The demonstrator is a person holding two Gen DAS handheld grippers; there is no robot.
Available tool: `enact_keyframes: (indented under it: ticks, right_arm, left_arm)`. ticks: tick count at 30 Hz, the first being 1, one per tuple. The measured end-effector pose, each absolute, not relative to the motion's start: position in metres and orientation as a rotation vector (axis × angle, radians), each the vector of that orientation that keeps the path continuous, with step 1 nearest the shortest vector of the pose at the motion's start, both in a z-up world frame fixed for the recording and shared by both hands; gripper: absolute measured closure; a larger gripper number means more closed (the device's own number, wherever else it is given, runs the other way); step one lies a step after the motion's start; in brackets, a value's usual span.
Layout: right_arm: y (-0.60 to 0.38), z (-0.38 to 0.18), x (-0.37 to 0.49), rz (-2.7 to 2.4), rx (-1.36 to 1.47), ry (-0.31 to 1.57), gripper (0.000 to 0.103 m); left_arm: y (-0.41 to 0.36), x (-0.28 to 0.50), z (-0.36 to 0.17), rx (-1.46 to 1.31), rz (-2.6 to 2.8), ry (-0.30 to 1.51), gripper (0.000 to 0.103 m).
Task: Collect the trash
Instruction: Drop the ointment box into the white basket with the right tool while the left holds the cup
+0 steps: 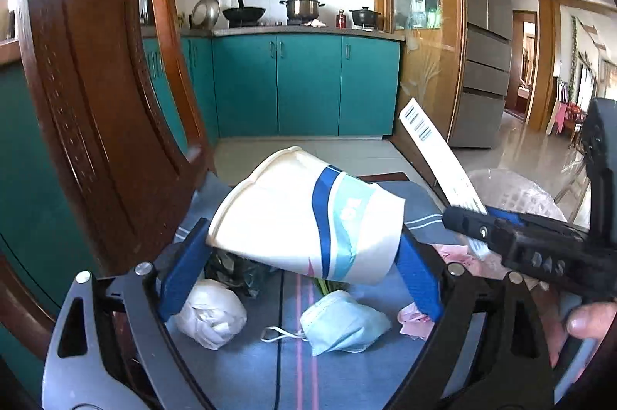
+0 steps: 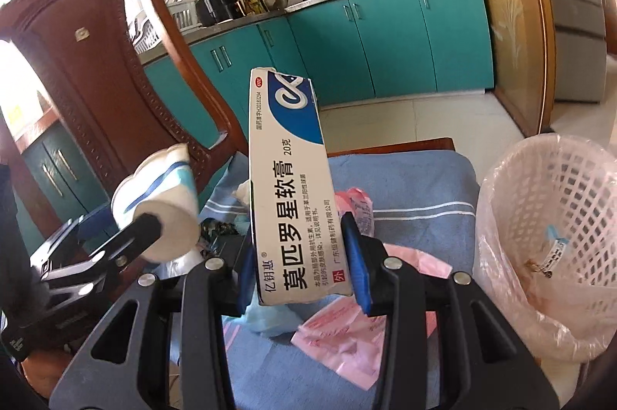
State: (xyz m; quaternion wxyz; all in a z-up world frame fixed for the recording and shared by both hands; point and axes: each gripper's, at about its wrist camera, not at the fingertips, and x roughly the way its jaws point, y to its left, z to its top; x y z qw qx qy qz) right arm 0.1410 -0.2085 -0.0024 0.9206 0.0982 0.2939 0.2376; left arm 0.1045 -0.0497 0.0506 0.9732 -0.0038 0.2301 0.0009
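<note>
Left jaws: we see the left gripper [image 1: 304,256] clamped wide on a crushed paper cup [image 1: 304,213], one blue pad on each side.
Right jaws: the right gripper [image 2: 299,267] is closed on an ointment box [image 2: 287,186], which stands upright between its pads.
Cup: white with blue and pale-blue bands, lying sideways, its dented rim toward the left, lifted above the cloth.
Box: long, white and blue, printed with dark characters, top flap open.
Count on the cloth: we count one white wad [image 1: 210,313], one pale-blue face mask [image 1: 343,321], and pink wrappers [image 2: 339,333] whose number we cannot tell.
Basket: one white lattice bin [image 2: 555,217] lined with a clear bag, just right of the cloth.
Surface: a blue striped cloth [image 2: 416,202].
Room: a carved wooden chair [image 1: 100,101], teal cabinets [image 1: 308,86], pots on the counter.
</note>
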Motion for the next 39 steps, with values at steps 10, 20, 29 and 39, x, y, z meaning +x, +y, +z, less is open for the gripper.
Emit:
enact_keyframes:
  ticks: [10, 20, 29, 39]
  right_arm:
    - [-0.201, -0.007, 0.121, 0.417, 0.172, 0.567, 0.063]
    - [-0.186, -0.010, 0.124, 0.404, 0.152, 0.571, 0.063]
    - [-0.199, -0.007, 0.129, 0.348, 0.167, 0.561, 0.063]
    - [-0.333, -0.016, 0.164, -0.063, 0.254, 0.563, 0.062]
  left_arm:
    - [-0.024, 0.098, 0.045, -0.130, 0.028, 0.434, 0.013]
    - [-0.017, 0.103, 0.041, -0.144, 0.020, 0.484, 0.013]
    - [-0.014, 0.105, 0.039, -0.140, 0.023, 0.496, 0.013]
    - [-0.024, 0.106, 0.038, -0.123, 0.004, 0.500, 0.013]
